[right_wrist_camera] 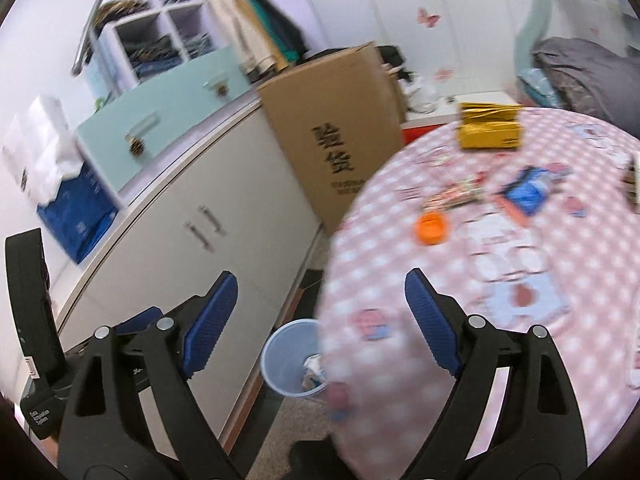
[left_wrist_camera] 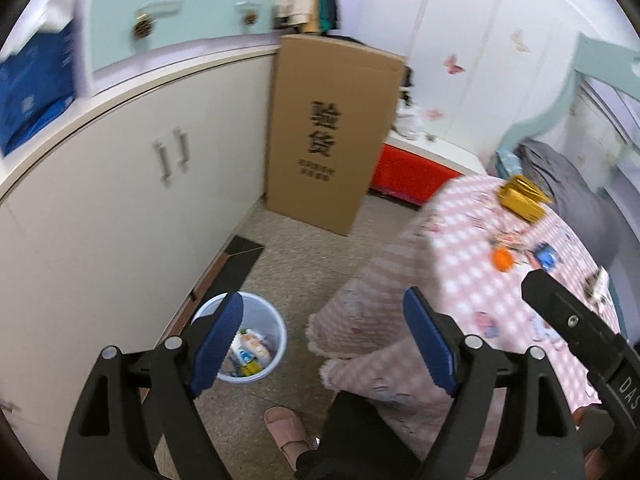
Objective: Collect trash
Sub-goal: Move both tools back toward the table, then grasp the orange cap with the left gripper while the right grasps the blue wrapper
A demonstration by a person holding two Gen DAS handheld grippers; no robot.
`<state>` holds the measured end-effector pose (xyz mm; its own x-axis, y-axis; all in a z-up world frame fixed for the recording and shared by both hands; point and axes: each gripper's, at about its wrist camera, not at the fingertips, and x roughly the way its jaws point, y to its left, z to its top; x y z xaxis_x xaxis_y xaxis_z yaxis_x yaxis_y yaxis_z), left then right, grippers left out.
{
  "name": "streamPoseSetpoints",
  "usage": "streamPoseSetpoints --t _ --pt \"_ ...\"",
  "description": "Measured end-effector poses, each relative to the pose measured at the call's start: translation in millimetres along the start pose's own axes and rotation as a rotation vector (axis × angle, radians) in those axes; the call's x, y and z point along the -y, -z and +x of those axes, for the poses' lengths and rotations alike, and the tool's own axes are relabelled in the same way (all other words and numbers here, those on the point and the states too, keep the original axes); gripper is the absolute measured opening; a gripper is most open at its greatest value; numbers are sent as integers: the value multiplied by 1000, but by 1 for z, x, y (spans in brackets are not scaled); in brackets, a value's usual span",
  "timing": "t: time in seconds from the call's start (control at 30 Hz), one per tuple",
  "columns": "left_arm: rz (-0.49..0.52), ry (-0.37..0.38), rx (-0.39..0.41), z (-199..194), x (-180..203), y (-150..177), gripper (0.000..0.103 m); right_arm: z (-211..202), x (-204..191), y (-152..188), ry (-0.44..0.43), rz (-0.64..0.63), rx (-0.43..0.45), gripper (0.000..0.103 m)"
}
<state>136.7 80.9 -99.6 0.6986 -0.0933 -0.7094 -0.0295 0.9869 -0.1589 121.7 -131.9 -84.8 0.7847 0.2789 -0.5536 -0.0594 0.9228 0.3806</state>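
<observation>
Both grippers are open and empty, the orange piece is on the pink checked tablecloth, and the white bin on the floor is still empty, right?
Not quite: the white bin is not empty. The left wrist view shows wrappers and packets already in it. The rest holds: the left gripper and right gripper are open and empty, and the orange piece lies on the pink checked tablecloth.

Large black characters "验货" are printed on the tall brown cardboard box (left_wrist_camera: 334, 136) (right_wrist_camera: 340, 148), and "DAS" is read on the black gripper body (left_wrist_camera: 624, 388).

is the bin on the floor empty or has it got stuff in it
Not empty. The white bin stands upright on the floor, and the left wrist view shows wrappers and packets lying in its bottom, well below the rim.
</observation>
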Motion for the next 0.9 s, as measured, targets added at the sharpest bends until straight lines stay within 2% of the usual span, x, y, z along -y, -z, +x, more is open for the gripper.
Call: streamPoseSetpoints --t 0.1,0.2,0.43,0.63,0.77,0.83,0.9 --pt "89 51 -9 5 42 -2 80 -14 32 -5 54 36 15 85" --pt "176 65 -10 10 81 -2 80 -22 65 -9 108 76 22 85" --pt "294 101 -56 40 148 -2 80 -30 127 -11 194 161 10 85" --pt "364 103 -96 72 182 -3 80 -22 157 -18 238 187 -24 85" --pt "406 96 -100 89 197 -7 72 -14 166 -23 256 179 -47 85" --pt "405 100 -117 99 200 -10 65 -8 168 -27 261 174 -59 85" --pt "393 106 -132 107 200 -13 64 -2 168 -31 262 169 -66 85"
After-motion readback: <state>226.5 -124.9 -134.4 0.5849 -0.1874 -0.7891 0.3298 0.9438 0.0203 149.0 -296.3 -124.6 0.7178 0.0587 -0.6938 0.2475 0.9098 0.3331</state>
